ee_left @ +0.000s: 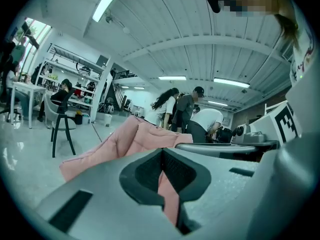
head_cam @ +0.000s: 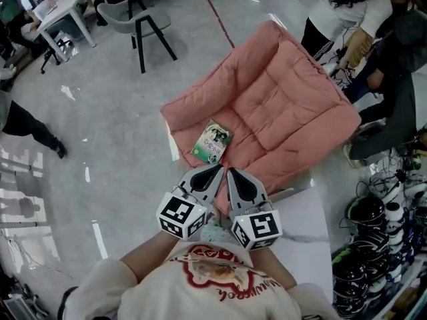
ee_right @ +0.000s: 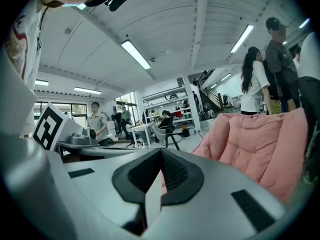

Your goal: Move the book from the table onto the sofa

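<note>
book (head_cam: 212, 142): lying on the sofa (head_cam: 280, 105) seat, by its front edge
my left gripper (head_cam: 215, 171): clenched, empty, near the sofa's front
my right gripper (head_cam: 233, 174): clenched, empty too

Three cameras, one pink sofa in common

The head view looks steeply down from above the person's chest, over the floor (head_cam: 113, 132), the whole sofa (head_cam: 280, 105) and, close beneath it, the left gripper (head_cam: 218, 168) and right gripper (head_cam: 230, 171) side by side. Each gripper view sits low behind its own jaws (they fill the lower frame, very near) and faces almost level across the room – the left one with the sofa ahead, the right one with it at the right edge. Both also take in the ceiling (ee_left: 200, 24), the standing people (ee_right: 260, 79) and the edge of the other gripper's marker cube.
</note>
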A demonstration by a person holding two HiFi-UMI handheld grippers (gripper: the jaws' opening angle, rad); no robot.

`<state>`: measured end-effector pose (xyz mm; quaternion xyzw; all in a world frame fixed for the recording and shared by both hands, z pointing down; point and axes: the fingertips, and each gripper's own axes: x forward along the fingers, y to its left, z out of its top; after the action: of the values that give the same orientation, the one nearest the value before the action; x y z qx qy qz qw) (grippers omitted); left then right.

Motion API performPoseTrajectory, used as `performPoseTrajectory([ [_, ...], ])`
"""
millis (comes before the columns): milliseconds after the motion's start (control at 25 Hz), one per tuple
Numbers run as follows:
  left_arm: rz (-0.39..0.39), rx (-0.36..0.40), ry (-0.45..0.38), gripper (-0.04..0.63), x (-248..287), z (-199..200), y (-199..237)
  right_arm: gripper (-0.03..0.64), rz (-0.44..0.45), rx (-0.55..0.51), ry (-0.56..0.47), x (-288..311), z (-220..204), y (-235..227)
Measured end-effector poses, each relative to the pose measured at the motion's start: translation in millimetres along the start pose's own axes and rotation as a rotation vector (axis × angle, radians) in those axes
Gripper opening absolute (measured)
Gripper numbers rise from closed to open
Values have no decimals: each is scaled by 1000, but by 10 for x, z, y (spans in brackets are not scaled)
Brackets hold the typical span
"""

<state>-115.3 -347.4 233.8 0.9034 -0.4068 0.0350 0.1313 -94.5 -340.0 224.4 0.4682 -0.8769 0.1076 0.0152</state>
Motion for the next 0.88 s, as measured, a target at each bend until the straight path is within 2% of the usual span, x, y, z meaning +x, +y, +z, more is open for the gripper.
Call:
performPoseTrajectory([
  [200,-24,0,-17,5,-504,-121,-96,-2,-40,-5,-30,-244,-48,361],
  [400,-55,11,-11,5,-1286,-310,-211,0,-96,2,-64,-618,-173,996],
  [640,-109,18,0,5,-2215,-559,-568,-1,-162,46,-107,-1257,-389,1771],
  [880,-160,18,-1,5,-2854,-693,-898,0,-199,39,-114,-1749,-492,2390],
])
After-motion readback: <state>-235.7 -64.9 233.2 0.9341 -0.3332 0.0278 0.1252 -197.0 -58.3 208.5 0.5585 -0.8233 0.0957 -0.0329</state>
